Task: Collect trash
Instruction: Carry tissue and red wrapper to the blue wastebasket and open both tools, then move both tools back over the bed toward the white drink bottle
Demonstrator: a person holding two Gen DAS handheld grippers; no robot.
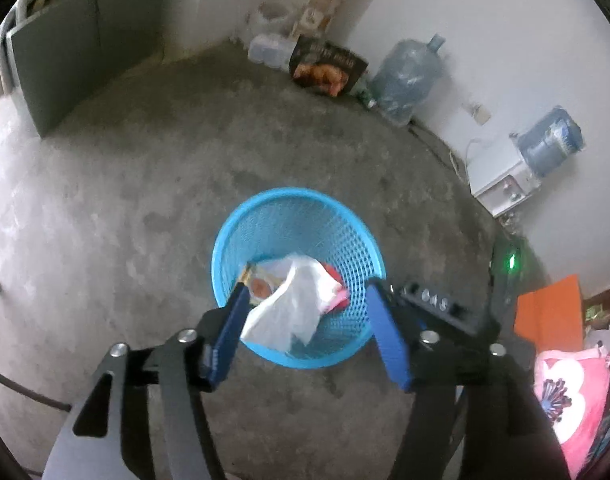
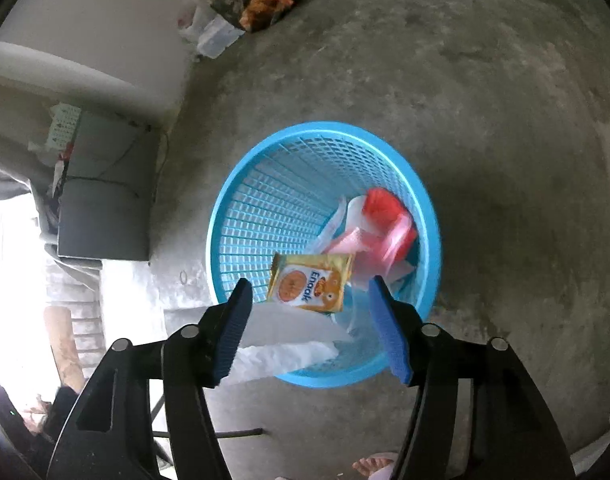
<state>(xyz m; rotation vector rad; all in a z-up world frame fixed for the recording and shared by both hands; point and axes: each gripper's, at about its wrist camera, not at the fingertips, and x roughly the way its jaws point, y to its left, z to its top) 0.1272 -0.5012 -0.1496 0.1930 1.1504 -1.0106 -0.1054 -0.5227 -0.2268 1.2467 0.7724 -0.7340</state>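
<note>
A blue mesh basket (image 1: 265, 200) stands on the concrete floor, and both grippers point down into it. My left gripper (image 1: 309, 292) is open; a crumpled white plastic bag (image 1: 289, 308) hangs loose between its blue fingers, brushing the left pad, over the basket's mouth. My right gripper (image 2: 311, 292) is open too. A yellow snack packet (image 2: 309, 282) is in the air between its fingertips above the basket (image 2: 305, 130), and the white bag (image 2: 285, 340) lies against its left finger. A red and pink plastic bag (image 2: 385, 216) lies inside the basket.
Against the wall are a dark food box (image 1: 325, 66), two big water jugs (image 1: 409, 76), one of them on a white dispenser (image 1: 501, 184), and a grey cabinet (image 1: 65, 60). An orange sheet (image 1: 549, 312) and a pink cushion (image 1: 573, 396) lie at the right. A person's bare foot (image 2: 373, 466) is near.
</note>
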